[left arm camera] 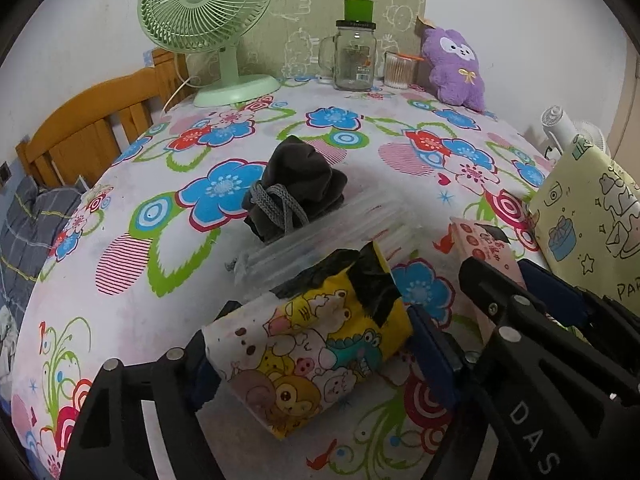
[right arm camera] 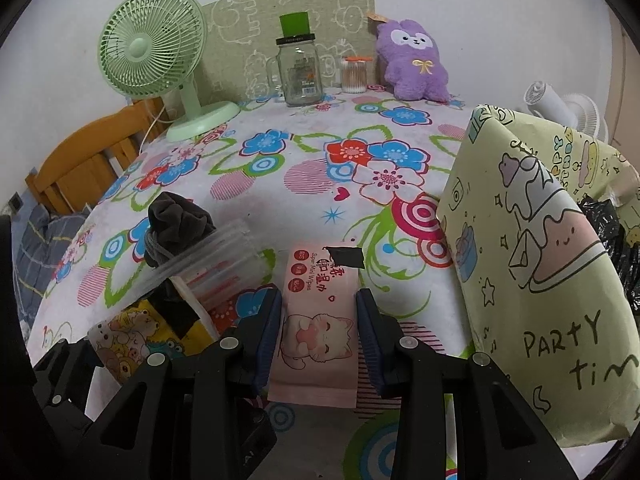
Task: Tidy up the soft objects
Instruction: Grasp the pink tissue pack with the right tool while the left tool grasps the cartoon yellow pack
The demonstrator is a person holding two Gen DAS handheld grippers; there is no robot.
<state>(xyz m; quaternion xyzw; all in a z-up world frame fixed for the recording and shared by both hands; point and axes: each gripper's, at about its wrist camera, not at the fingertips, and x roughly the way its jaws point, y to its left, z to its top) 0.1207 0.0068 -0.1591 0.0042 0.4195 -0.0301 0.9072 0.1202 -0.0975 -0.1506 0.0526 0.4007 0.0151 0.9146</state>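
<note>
A yellow cartoon-print tissue pack (left arm camera: 312, 352) with black tape on top sits between the fingers of my left gripper (left arm camera: 320, 320), and both pads press its sides. My right gripper (right arm camera: 319, 300) is shut on a pink wet-wipes pack (right arm camera: 316, 320) with a cat picture, held just above the floral tablecloth (right arm camera: 320, 184). The two grippers are side by side, the right one (left arm camera: 500, 296) showing at the edge of the left wrist view. A dark grey cloth bundle with a cord (left arm camera: 296, 188) lies on clear plastic sleeves (left arm camera: 344, 236) just beyond. A purple plush (left arm camera: 456, 64) stands at the back.
A yellow-green "Party time" bag (right arm camera: 540, 264) stands at the right with black plastic (right arm camera: 608, 240) inside. At the back are a green fan (right arm camera: 152, 52), a glass jar (right arm camera: 300, 72) and a cotton-swab tub (right arm camera: 354, 74). A wooden frame (left arm camera: 88, 128) borders the left.
</note>
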